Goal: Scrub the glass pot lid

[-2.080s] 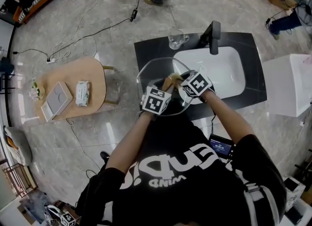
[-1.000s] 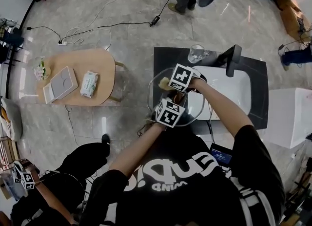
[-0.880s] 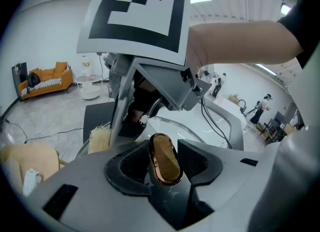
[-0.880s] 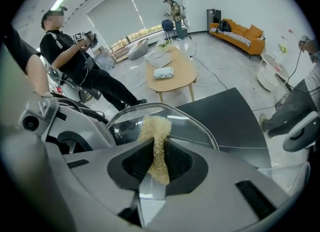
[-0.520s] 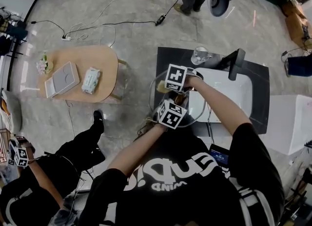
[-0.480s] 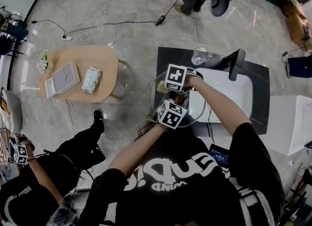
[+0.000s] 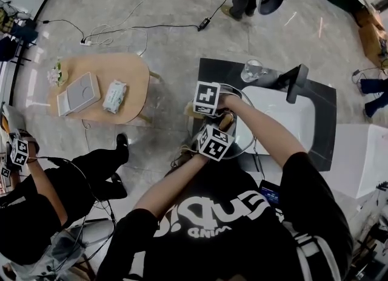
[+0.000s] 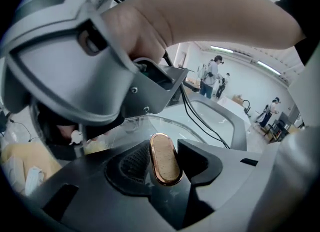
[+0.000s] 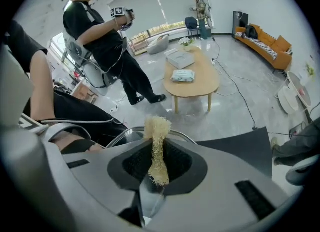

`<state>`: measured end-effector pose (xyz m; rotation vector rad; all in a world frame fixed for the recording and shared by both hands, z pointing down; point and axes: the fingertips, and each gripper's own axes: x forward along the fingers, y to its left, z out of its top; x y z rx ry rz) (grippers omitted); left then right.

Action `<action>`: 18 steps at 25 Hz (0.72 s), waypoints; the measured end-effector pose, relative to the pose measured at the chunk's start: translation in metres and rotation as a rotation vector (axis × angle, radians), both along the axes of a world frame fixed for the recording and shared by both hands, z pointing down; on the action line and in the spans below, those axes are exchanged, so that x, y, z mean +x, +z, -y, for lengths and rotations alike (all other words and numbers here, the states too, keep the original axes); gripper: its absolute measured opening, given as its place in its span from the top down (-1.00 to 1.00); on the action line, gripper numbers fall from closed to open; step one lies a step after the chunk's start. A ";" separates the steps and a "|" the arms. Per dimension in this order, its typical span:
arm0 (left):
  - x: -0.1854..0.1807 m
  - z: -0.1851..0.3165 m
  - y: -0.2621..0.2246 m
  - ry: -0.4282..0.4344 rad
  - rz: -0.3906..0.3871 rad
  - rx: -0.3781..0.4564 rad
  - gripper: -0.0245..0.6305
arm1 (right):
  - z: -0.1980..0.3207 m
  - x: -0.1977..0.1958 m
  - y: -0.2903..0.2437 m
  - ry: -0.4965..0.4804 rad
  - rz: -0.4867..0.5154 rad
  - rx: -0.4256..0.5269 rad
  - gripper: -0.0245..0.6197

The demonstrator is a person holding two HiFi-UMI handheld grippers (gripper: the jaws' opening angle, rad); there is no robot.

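Observation:
I hold the glass pot lid [image 7: 237, 141] tilted over the black counter, beside the sink. My left gripper [image 7: 216, 141] is shut on the lid's copper-rimmed wooden knob [image 8: 165, 159], which fills the gap between its jaws. Beyond the knob, the left gripper view shows the lid's clear glass [image 8: 150, 126]. My right gripper [image 7: 207, 98] is at the lid's far left edge. It is shut on a pale yellow loofah scrubber [image 9: 158, 148] that sticks up past its jaws. In the right gripper view the lid's metal rim [image 9: 124, 136] curves just under the scrubber.
A white sink [image 7: 285, 113] with a black faucet [image 7: 295, 82] lies to the right in the black counter [image 7: 209, 70]. A glass cup [image 7: 251, 70] stands at the back. A wooden table [image 7: 121, 79] holds a pad and a wipes pack. A seated person [image 7: 36, 207] is at the left.
My right gripper has slid left across the lid with the scrubber. The left gripper has kept its hold on the knob. The person at the left has come further into view.

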<state>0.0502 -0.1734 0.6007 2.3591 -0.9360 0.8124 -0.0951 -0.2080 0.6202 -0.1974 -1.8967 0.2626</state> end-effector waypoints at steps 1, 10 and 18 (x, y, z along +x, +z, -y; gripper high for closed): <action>0.000 0.000 0.000 -0.001 0.000 0.002 0.37 | -0.003 -0.005 0.001 -0.017 -0.002 0.000 0.78; 0.000 0.000 0.001 -0.004 -0.001 0.003 0.37 | -0.040 -0.018 0.013 -0.198 -0.082 -0.080 0.78; -0.001 0.001 0.000 -0.021 -0.019 0.000 0.37 | -0.044 -0.020 0.016 -0.224 -0.103 -0.088 0.78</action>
